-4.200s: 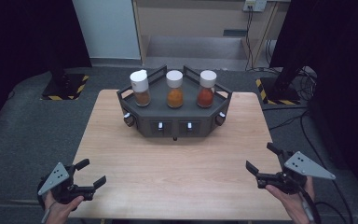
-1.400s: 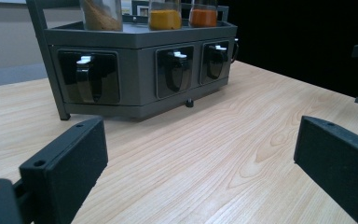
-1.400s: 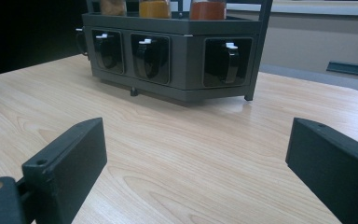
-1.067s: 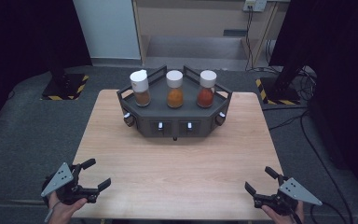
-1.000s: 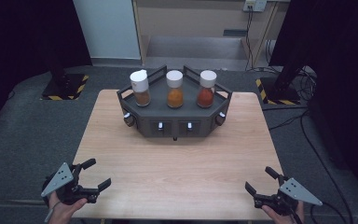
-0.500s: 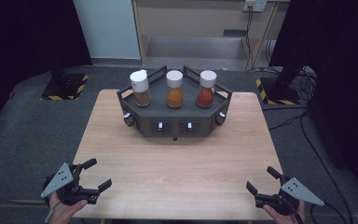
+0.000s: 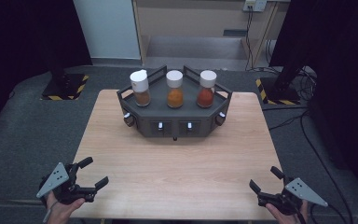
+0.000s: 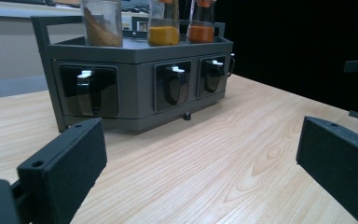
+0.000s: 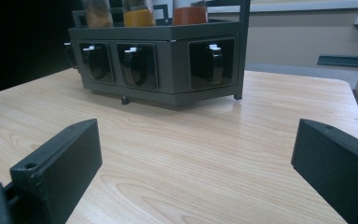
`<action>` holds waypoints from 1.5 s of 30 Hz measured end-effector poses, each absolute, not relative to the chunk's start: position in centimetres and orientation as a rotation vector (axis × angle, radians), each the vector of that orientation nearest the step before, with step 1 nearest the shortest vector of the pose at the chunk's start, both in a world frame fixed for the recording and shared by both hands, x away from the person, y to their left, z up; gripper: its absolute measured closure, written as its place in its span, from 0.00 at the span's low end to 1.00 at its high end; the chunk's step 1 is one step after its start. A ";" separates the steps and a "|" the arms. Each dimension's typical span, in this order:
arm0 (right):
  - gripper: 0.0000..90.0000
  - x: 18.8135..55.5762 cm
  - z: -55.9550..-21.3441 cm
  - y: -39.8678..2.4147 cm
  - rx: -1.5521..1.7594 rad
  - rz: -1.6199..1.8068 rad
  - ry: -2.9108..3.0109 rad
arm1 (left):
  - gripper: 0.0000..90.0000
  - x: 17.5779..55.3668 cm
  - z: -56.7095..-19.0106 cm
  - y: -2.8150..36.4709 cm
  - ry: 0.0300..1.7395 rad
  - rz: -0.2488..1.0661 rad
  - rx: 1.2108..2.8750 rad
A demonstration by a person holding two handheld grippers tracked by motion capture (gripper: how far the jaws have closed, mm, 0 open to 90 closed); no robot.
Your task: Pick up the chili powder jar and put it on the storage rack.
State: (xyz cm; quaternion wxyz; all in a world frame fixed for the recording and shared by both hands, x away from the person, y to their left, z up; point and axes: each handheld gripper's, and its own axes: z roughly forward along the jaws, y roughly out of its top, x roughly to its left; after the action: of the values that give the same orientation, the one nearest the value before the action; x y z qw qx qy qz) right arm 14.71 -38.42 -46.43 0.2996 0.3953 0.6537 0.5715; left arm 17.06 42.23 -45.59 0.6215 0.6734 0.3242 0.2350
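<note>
Wooden table (image 7: pixel 177 163) on grey carpet (image 7: pixel 37 126)

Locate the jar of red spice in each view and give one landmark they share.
High view: red spice jar, rightmost on the rack, centre top.
Left gripper view: top edge, right of centre.
Right gripper view: top edge, middle.
Shared landmark: the dark rack with its front knobs.

left claw (image 7: pixel 93 175): jaws wide, empty | right claw (image 7: pixel 266 179): jaws just opening, empty
</note>
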 end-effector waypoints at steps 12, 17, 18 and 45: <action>0.02 14.5 -46.5 -38.6 1.060 1.522 1.716 | 0.01 16.4 -45.8 43.0 0.787 0.568 1.510; 0.02 14.5 -46.6 -38.7 1.058 1.524 1.713 | 0.01 16.1 -45.8 43.1 0.794 0.583 1.506; 0.02 14.5 -46.6 -38.7 1.057 1.525 1.713 | 0.01 16.1 -45.8 43.2 0.796 0.584 1.505; 0.02 14.5 -46.6 -38.7 1.056 1.532 1.719 | 0.01 16.4 -45.7 43.0 0.787 0.568 1.524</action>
State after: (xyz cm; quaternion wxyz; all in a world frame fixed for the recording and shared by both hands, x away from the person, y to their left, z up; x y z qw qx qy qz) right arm 14.51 -38.74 -46.59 0.2996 0.3976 0.6475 0.5770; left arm 16.39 42.97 -45.74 0.6190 0.6624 0.3421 0.2471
